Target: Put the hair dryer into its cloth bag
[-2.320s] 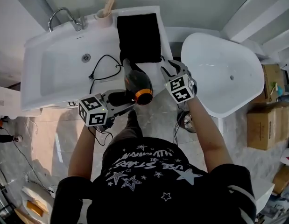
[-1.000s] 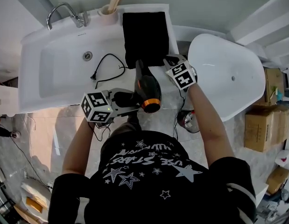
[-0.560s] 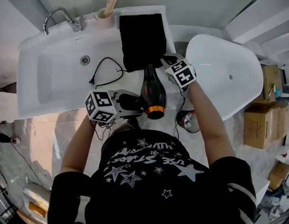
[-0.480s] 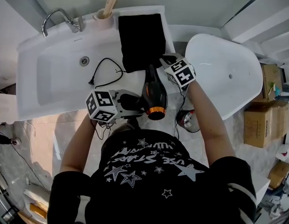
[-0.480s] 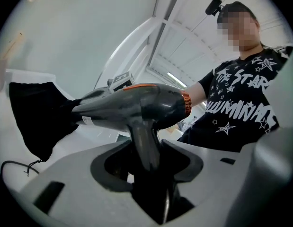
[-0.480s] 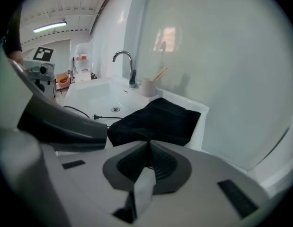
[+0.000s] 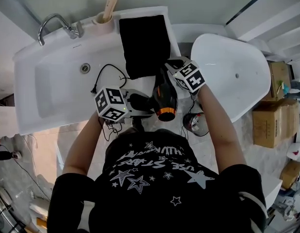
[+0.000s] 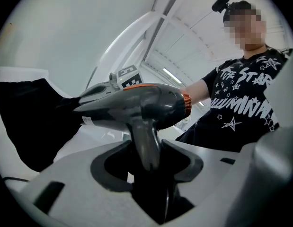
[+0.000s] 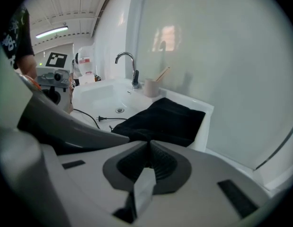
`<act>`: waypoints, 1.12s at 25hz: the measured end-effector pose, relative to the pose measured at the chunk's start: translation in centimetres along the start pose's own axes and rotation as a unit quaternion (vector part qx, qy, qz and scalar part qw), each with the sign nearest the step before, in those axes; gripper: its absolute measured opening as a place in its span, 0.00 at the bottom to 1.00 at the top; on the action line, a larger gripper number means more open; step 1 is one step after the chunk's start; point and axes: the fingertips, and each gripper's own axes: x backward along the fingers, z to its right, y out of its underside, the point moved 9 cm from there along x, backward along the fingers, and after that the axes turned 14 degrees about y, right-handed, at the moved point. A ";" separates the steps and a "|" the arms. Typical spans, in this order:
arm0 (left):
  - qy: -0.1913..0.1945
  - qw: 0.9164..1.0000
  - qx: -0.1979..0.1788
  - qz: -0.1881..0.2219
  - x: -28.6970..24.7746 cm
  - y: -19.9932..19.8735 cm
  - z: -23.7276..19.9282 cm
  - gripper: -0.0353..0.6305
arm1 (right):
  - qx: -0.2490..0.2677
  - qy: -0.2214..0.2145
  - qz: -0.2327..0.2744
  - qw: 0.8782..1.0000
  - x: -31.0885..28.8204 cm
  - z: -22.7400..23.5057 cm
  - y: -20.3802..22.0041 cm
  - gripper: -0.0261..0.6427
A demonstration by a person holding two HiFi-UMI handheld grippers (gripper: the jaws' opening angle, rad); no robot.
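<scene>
The black hair dryer (image 7: 165,97) with an orange ring hangs over the sink's front rim, its nozzle towards the black cloth bag (image 7: 144,41) lying flat on the counter. My left gripper (image 7: 142,104) is shut on the dryer's handle (image 8: 146,145), and the barrel (image 8: 137,103) lies crosswise above the jaws. My right gripper (image 7: 168,67) is at the bag's near right corner, jaws shut, with the bag's edge (image 9: 151,135) pinched at their tips. In the right gripper view the dryer's nozzle (image 9: 56,122) reaches in from the left beside the bag (image 9: 167,118).
The dryer's cord and plug (image 7: 107,73) trail into the white sink (image 7: 53,89). A tap (image 7: 53,23) and a cup with a wooden handle in it (image 7: 104,14) stand at the back. A white tub (image 7: 232,72) lies right, cardboard boxes (image 7: 266,125) beyond.
My left gripper carried the dryer right, towards the bag, and swung it from slanted to nearly in line with the bag. My right gripper stayed at the bag's corner.
</scene>
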 end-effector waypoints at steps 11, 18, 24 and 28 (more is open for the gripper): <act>-0.038 0.998 -0.011 -0.041 0.2 -1.2 -2.0 0.36 | -0.029 -0.024 0.015 0.999 0.9 0.6 0.3 0.07; -0.078 0.995 -0.001 -0.054 0.1 -1.6 -3.1 0.36 | -0.021 -0.063 0.031 0.997 1.3 1.1 -0.2 0.07; -0.105 0.992 0.000 -0.065 0.1 -1.7 -4.6 0.36 | -0.011 -0.081 0.037 0.996 1.0 1.6 -0.3 0.07; -0.122 0.990 0.006 -0.066 0.8 -1.6 -5.4 0.36 | -0.009 -0.091 0.040 0.995 0.7 1.7 -0.5 0.07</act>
